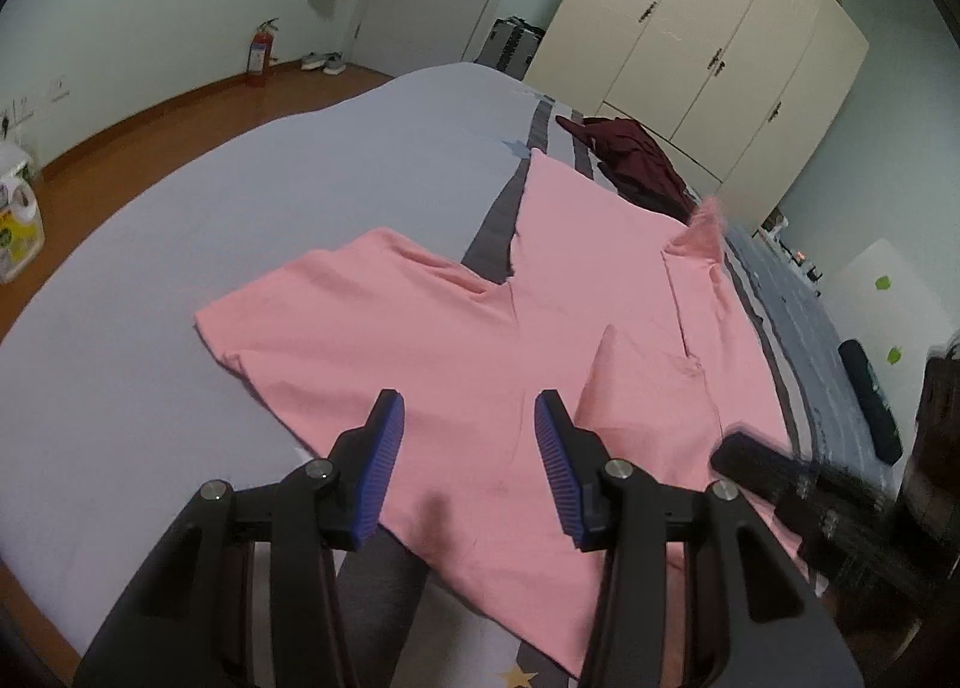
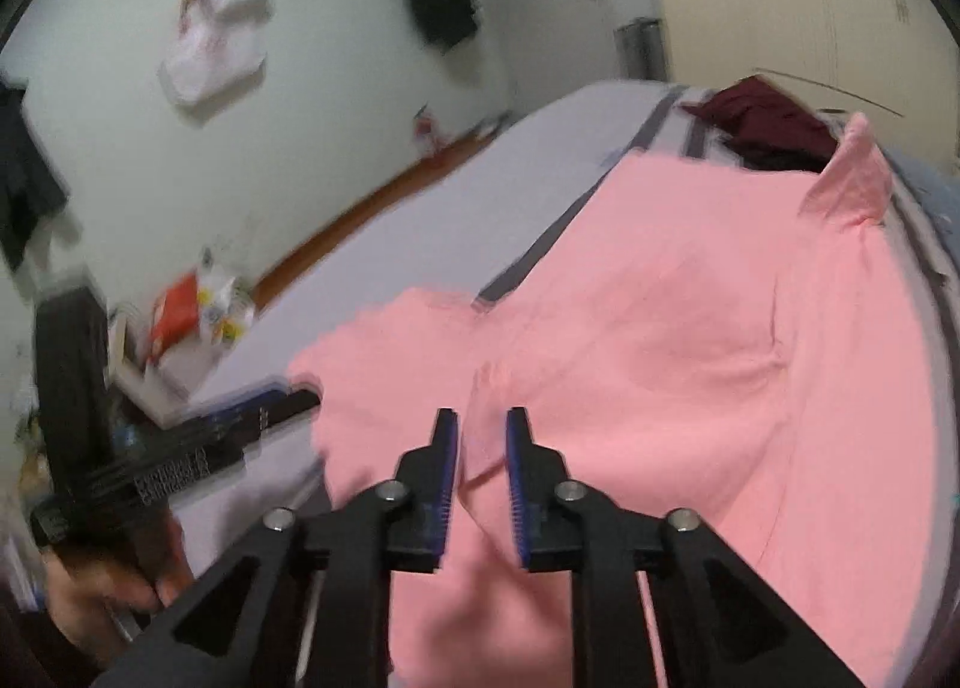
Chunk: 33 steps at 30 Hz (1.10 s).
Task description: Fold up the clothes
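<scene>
Bed (image 1: 210,196): pale grey cover, dark stripes
Room: wooden floor, cream wardrobe (image 1: 708,39), red fire extinguisher (image 1: 259,54)
Pink garment (image 1: 456,340): spread on bed, one corner raised
Maroon garment (image 1: 639,159): heaped beyond it
Left tongs (image 1: 469,418): wide open, empty, above pink cloth
Right tongs (image 2: 482,433): narrowly parted, pink fold between; grip unclear
</scene>
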Motion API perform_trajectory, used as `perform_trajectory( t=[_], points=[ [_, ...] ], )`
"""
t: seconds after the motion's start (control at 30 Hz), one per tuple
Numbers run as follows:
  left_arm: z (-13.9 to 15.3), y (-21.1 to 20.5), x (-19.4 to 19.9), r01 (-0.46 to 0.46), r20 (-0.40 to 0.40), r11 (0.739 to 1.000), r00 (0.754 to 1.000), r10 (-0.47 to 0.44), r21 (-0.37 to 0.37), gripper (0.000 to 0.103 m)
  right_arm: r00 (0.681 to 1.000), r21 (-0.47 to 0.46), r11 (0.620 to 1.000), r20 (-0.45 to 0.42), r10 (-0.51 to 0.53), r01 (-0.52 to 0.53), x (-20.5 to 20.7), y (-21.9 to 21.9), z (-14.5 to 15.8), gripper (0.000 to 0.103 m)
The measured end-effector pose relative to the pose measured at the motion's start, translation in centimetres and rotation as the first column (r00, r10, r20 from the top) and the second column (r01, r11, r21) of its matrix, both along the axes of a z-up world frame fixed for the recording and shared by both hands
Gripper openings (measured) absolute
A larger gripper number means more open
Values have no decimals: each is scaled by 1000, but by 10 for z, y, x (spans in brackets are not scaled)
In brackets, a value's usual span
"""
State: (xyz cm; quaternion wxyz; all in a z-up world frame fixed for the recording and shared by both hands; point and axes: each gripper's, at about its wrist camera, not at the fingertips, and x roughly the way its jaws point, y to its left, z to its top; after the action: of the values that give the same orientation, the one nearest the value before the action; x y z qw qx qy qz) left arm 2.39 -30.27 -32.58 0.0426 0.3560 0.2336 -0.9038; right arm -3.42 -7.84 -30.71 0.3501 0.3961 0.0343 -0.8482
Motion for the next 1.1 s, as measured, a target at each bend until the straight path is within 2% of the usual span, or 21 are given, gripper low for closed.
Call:
perform_trajectory(
  t=[0.03,0.1,0.13,0.27,0.4,0.47,0.53,0.6,0.83,0.93,0.97,1.07,1.1],
  points=[
    [-1,0,0,9,1,1000,1000,-9,8,42,1000,5,1000,-4,12,-12,5,1,-5,21],
    [-4,4,-4,41,6,999,999,-41,25,42,1000,-4,1000,-15,9,-9,14,18,-7,33],
    [-6,8,-7,60,9,998,998,-60,35,42,1000,-2,1000,-26,-6,6,18,32,-7,35],
    [-15,28,-22,144,35,985,988,-148,92,43,995,49,996,-63,-72,75,28,83,-10,37],
    [-30,49,-36,204,93,971,972,-217,128,45,995,84,992,-37,-94,97,30,123,-33,39],
    [-35,51,-40,201,110,968,970,-218,148,46,997,97,992,-23,-79,81,37,130,-41,39],
    [-42,49,-42,199,131,958,965,-228,204,46,998,105,993,-25,-59,61,42,130,-48,39],
    [-47,49,-44,194,144,951,962,-233,242,46,999,111,993,-31,-43,46,47,126,-54,46],
    [-60,55,-63,187,165,951,959,-231,245,46,999,144,989,-35,-20,25,58,116,-75,47],
    [-58,63,-72,217,145,947,956,-255,237,45,998,160,987,-58,-15,24,62,116,-80,47],
    [-55,63,-72,223,137,948,957,-257,226,42,998,166,986,-65,-13,24,63,116,-81,48],
    [-47,64,-73,238,113,952,958,-263,192,9,998,173,985,-70,-4,16,63,116,-85,48],
    [-44,65,-73,243,105,953,959,-265,180,5,997,173,985,-71,-2,15,63,116,-85,48]
  ],
)
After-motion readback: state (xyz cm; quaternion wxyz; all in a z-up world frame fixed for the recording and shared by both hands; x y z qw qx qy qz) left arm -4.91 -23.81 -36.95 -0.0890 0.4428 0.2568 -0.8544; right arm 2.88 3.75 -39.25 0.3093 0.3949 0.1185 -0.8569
